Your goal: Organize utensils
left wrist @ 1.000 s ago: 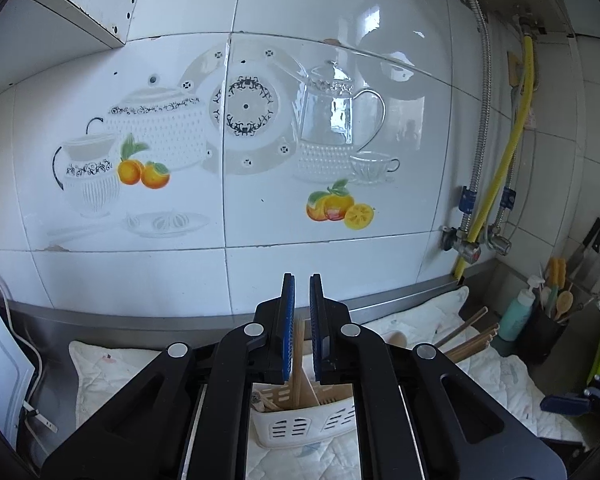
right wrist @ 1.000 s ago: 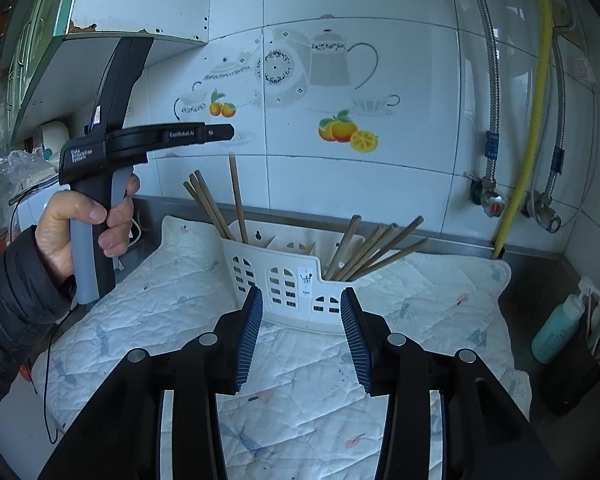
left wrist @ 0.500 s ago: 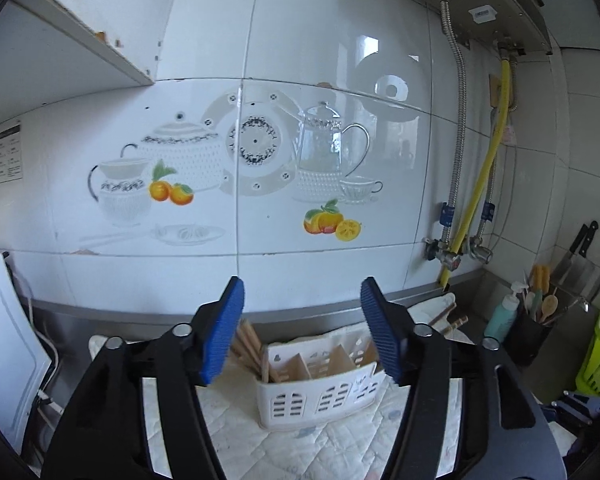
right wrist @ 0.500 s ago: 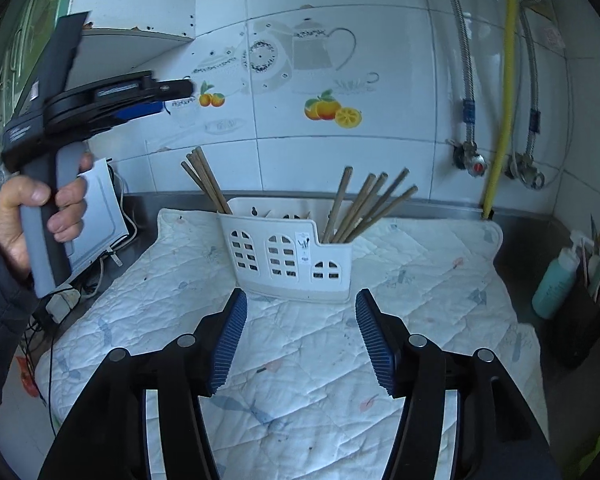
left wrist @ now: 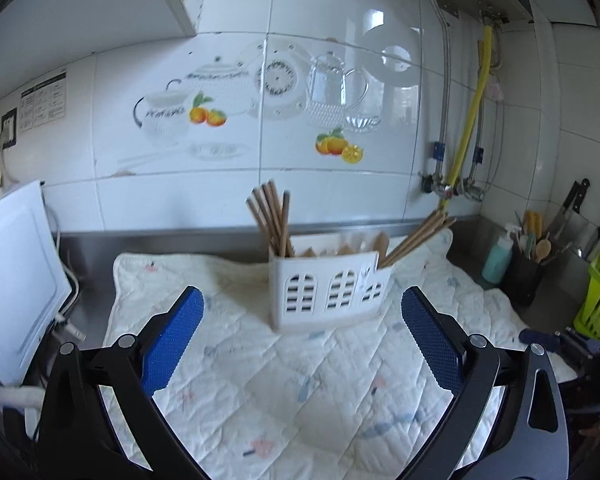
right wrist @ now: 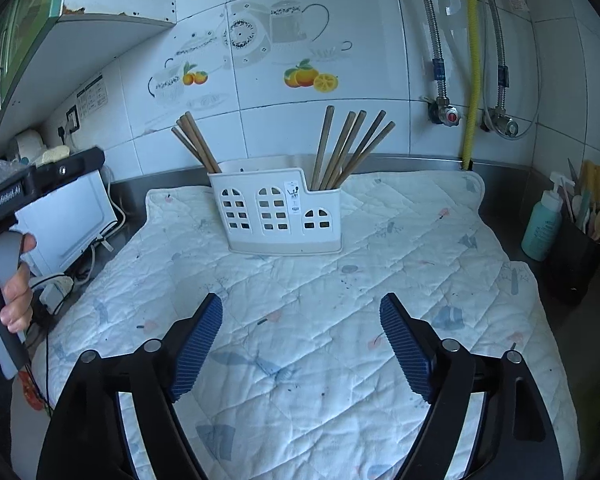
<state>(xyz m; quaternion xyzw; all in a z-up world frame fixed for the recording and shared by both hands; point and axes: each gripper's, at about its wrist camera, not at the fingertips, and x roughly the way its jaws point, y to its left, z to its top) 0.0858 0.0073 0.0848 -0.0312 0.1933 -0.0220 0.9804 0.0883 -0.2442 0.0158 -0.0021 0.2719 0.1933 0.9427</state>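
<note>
White utensil caddy [right wrist: 278, 210] stands upright on the quilted mat [right wrist: 300, 300] near the mat's back edge. Wooden chopsticks [right wrist: 348, 148] lean in both end compartments. Left gripper [left wrist: 302, 334] and right gripper [right wrist: 300, 344]: jaws just opening, now wide apart, nothing between them.

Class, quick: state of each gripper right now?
Left gripper: open, holding nothing; jaws just opened.
Right gripper: open, holding nothing; jaws just opened.
</note>
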